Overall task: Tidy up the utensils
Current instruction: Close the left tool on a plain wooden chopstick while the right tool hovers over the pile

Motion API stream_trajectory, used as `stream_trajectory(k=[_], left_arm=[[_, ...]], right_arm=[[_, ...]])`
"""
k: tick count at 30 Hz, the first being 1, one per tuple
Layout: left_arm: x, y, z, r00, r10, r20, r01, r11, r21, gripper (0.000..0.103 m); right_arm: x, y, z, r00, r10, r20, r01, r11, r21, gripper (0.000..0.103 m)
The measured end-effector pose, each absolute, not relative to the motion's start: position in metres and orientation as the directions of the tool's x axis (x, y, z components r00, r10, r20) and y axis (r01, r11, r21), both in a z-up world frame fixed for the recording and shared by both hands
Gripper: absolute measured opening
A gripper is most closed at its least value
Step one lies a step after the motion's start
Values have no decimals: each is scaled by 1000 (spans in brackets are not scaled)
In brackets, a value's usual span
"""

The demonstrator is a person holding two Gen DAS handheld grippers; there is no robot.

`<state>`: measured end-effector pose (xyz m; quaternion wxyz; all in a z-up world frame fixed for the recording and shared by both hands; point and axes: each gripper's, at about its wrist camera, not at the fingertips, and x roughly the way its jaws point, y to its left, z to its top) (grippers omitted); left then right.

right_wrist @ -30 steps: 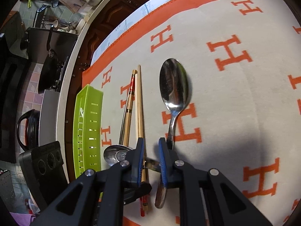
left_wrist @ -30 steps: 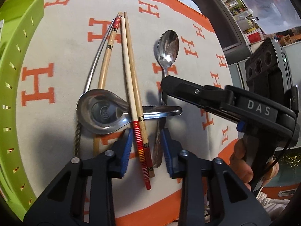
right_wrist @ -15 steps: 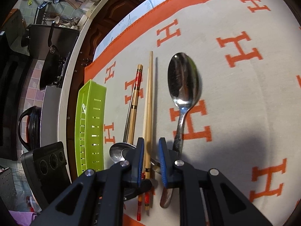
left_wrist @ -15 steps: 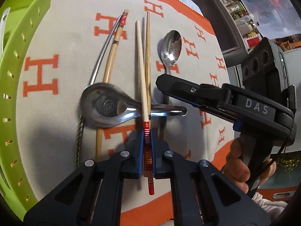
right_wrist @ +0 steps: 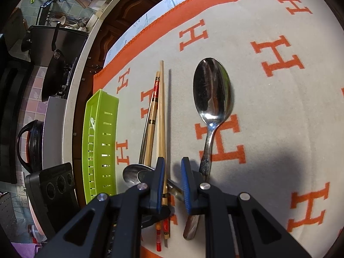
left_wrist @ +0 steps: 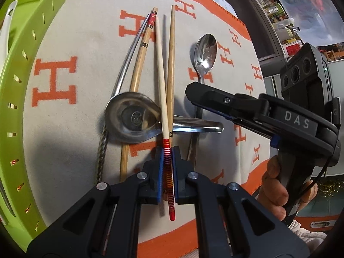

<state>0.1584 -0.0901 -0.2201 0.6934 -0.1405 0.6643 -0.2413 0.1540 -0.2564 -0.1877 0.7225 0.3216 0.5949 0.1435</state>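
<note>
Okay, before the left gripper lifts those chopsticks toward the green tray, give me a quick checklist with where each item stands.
1. Left gripper shut on the chopstick pair: ok.
2. Both sticks between the pads: cannot tell; the red-banded one is, the second is partly hidden.
3. Pair free of other utensils: not ok; it crosses over the wide spoon.
4. Right gripper out of the way: not ok; open, hovering over the same pile.
5. Green tray within view on the left: ok.
6. Long spoon lying apart: ok.
</note>
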Motion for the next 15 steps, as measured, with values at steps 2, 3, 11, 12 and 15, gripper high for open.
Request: stream_trajectory(k=[2, 3, 11, 12, 15], left_arm=[[158, -90, -219, 11, -513, -858, 155, 849, -506, 5], [158, -90, -219, 15, -513, -859, 154, 850, -505, 5], [160, -84, -221, 2, -535, -845, 120, 839, -531, 5], [161, -84, -221, 1, -537, -844, 118, 838, -533, 5], [162, -83, -222, -11, -541, -841, 113, 835, -538, 6]], right_arm=[[154, -257, -188, 253, 589, -768, 176, 753, 635, 15], [154, -257, -188, 252, 589, -768, 176, 753, 634, 15], [153, -256, -188, 248, 589, -769, 175, 754, 633, 15], [153, -256, -188, 249, 589, -769, 176, 754, 634, 15], [153, -256, -188, 249, 588, -769, 176, 754, 633, 15]])
